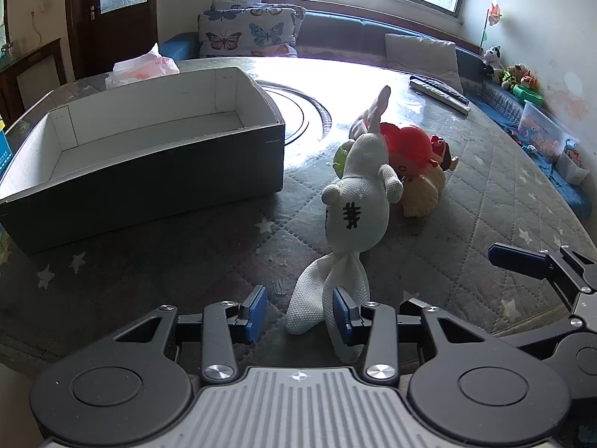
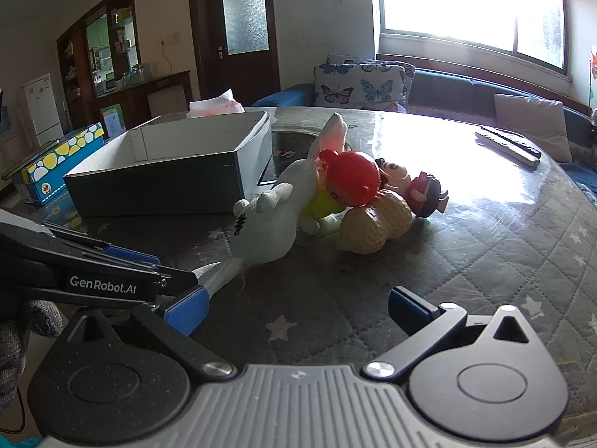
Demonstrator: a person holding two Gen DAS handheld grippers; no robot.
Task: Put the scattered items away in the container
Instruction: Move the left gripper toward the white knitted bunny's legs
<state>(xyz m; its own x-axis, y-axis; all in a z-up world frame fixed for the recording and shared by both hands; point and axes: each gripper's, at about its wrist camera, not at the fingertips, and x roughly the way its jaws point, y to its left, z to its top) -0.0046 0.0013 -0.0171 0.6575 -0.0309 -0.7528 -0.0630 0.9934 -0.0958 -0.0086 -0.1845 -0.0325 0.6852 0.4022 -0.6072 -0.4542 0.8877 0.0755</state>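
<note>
Quilted grey tabletop (image 1: 485, 194): beside the empty dark cardboard box (image 1: 149, 183), left gripper (image 1: 300, 313) gapes around the soft, light white knitted rabbit (image 1: 358, 194)'s leg; right gripper (image 2: 294, 310) gapes empty.

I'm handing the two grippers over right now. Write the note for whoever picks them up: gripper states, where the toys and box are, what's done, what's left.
Left gripper: open, jaws straddling one leg of the white plush rabbit, not closed on it.
Right gripper: open, holding nothing, over the quilted table cover short of the pile.
Box: to the left of the toys, nothing visible inside.
Pile: rabbit, red-haired doll, peanut toy and small dark-haired figure all lie together on the table.
Done: nothing boxed yet.
Left: close on the rabbit, move it to the box, then the other three.
</note>
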